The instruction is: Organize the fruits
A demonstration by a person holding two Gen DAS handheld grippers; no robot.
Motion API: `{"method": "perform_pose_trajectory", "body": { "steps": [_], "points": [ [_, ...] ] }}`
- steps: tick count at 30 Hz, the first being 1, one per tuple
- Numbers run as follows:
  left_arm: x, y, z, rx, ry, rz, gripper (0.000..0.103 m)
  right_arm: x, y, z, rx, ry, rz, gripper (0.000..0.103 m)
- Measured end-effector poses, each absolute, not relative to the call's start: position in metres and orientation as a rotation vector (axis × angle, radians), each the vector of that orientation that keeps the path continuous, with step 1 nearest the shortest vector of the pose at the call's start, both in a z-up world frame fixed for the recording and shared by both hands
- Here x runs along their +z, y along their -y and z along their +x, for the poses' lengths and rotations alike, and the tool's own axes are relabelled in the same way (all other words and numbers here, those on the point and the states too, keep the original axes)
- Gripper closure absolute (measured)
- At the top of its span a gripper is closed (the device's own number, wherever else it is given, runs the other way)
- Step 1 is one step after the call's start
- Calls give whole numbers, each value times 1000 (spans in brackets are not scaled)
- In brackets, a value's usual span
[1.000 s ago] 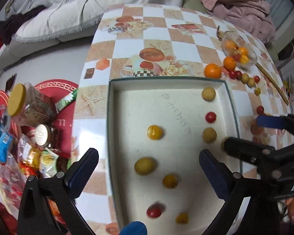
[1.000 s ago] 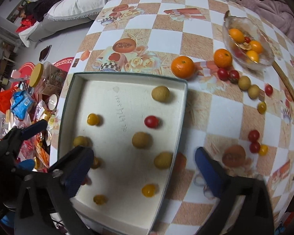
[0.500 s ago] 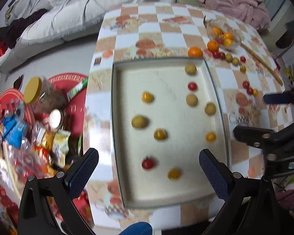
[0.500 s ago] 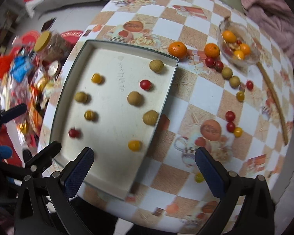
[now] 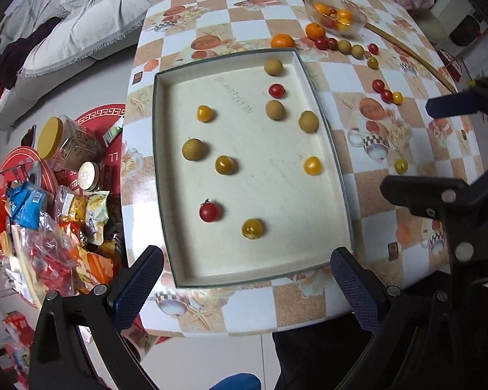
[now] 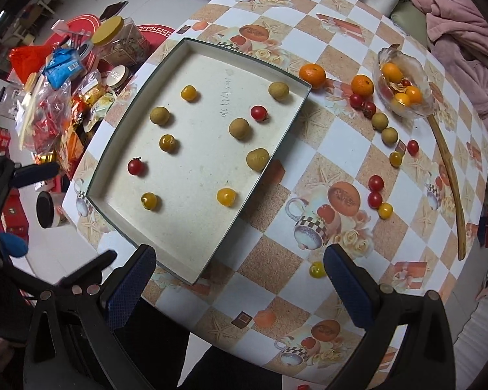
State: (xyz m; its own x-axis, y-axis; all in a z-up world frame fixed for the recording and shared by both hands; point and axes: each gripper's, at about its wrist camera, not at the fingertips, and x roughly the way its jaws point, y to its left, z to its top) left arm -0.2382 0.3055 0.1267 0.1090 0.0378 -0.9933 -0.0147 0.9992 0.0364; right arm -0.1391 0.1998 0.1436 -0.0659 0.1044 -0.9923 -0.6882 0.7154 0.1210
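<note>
Both grippers have pulled back above the table edge; left gripper point(image 5: 244, 279) and right gripper point(image 6: 240, 269) spread wide, empty. Beyond, small round fruits lie scattered in the tray point(image 5: 338, 175); likely light, soft, prone to rolling, best pinched gently across the middle.

Your tray point(image 5: 166, 175) looks like matt cardboard, its cream floor faintly grainy and speckled. The table point(image 6: 309, 292) under it wears a smooth, slightly glossy checked covering. You can see the bowl point(image 6: 419, 74) is clear glass, and the long spoon point(image 6: 452, 182) beside it is bare wood. Your gripper pads point(image 5: 354, 286) are dark blue with a rough, cross-hatched texture on matt black plastic arms. The tomatoes point(image 5: 209, 212) shine; the longans point(image 5: 194, 149) look dull.
</note>
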Motion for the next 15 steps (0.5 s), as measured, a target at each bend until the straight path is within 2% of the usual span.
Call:
{"method": "perform_pose_trajectory", "body": {
  "steps": [15],
  "points": [
    [137, -303, -244, 79, -1462, 17, 0, 151, -208, -144, 746, -1478, -492, 0]
  ]
}}
